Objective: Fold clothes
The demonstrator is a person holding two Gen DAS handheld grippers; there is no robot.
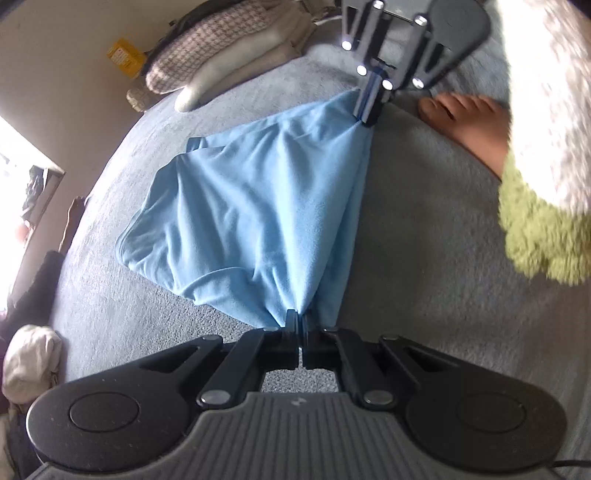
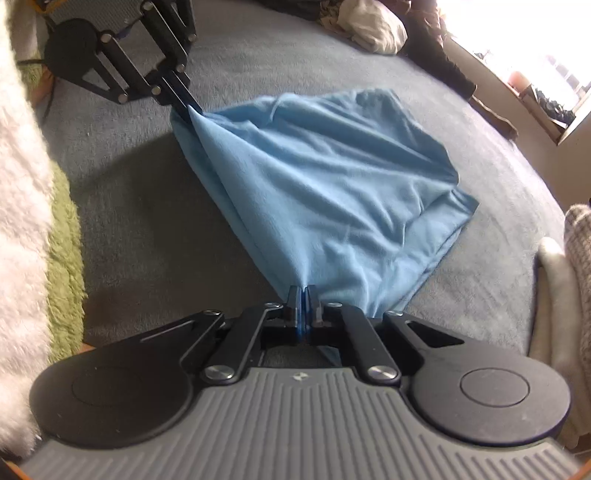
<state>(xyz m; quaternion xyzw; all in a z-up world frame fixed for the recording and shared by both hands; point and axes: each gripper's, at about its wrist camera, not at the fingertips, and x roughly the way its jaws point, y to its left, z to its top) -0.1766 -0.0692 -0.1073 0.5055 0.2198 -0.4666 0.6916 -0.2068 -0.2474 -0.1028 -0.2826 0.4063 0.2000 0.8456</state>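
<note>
A light blue garment (image 1: 243,206) lies crumpled on the grey carpet (image 1: 424,258), and the right wrist view shows the same garment (image 2: 332,192). My left gripper (image 1: 298,316) is shut on one corner of the cloth at its near edge. My right gripper (image 2: 304,295) is shut on another corner. The edge of the cloth between the two grips is pulled into a straight line. In the left wrist view the right gripper (image 1: 369,114) pinches the far corner; in the right wrist view the left gripper (image 2: 192,109) does the same at the upper left.
A bare foot (image 1: 469,122) rests on the carpet beside the right gripper. A green fluffy rug (image 1: 543,229) lies near the garment's edge. Folded clothes (image 1: 221,55) are stacked by the wall. A cream bundle (image 2: 373,26) lies near the bright window (image 2: 535,55).
</note>
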